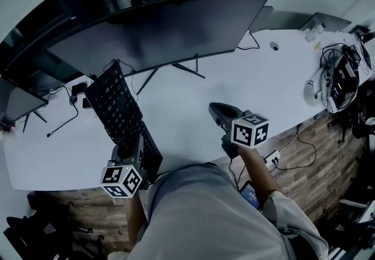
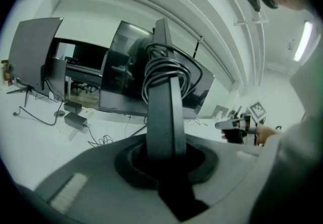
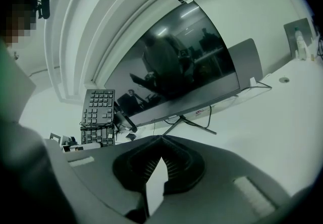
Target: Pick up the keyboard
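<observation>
**One keyboard clamped on end, the other hand-held gripper empty**

We find the black keyboard (image 1: 120, 113) tipped steeply on end at the left of the white surface (image 1: 234, 83), with its keys facing right and its far end pointing up toward the monitor (image 1: 164, 30). A dark cable (image 2: 166, 74) is wound several times round the keyboard's middle. The left hand-held gripper (image 1: 124, 152) clamps the keyboard at its near end. In the left gripper view we look along the keyboard's thin edge, which rises straight up from between the jaws and fills the gap. We cannot tell whether any part of the keyboard touches the surface.

The right hand-held gripper (image 1: 215, 109) hovers over the middle of the surface, well apart from the keyboard. Its jaws meet at the tips and hold nothing, with only a thin wedge of white surface showing between them in the right gripper view. From there we see the keyboard's key face standing upright at the left, in front of the monitor.

The wide curved monitor spans the back of the surface on a thin-legged stand. A tangle of cables (image 1: 340, 77) lies at the far right end.
</observation>
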`<state>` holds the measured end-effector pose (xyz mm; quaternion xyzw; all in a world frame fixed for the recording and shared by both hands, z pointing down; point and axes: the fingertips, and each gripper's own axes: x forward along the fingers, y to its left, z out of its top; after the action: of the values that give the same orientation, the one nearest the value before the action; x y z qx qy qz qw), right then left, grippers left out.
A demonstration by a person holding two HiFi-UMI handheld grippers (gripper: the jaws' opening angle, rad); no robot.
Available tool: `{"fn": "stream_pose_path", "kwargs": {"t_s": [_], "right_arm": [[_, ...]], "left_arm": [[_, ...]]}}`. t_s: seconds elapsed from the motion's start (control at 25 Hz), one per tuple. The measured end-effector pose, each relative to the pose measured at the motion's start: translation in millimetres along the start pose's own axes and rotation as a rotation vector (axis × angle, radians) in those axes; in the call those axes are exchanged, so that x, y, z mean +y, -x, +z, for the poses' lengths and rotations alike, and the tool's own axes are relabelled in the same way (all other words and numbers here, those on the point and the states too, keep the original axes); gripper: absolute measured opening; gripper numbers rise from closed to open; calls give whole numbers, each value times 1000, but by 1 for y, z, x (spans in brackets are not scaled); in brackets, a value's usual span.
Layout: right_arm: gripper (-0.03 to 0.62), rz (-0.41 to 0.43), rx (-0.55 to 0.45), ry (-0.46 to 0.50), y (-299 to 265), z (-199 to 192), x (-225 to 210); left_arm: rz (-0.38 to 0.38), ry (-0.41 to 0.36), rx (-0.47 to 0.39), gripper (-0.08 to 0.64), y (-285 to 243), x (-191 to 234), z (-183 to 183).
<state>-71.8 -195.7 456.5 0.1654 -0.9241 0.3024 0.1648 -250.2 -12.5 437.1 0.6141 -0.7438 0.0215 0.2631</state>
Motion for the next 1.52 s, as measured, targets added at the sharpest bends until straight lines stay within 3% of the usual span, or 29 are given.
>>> {"fn": "stream_pose_path", "kwargs": {"t_s": [0.44,0.84,1.0,1.52], "right_arm": [[-5,-8,-22,130,5,37,24],[-5,-35,-43,157,10,48,33],[-5,-37,-22,188,14,49,30],[-5,4,-40,246,22,50,46]], "left_arm": [[-40,-42,-27,0,-12,4,13],[-84,-65,-69,0,-20,3,21],[-105,-40,-96,0,-26,-4,21],[-23,-41,-177,0,-6,-12,37]]}}
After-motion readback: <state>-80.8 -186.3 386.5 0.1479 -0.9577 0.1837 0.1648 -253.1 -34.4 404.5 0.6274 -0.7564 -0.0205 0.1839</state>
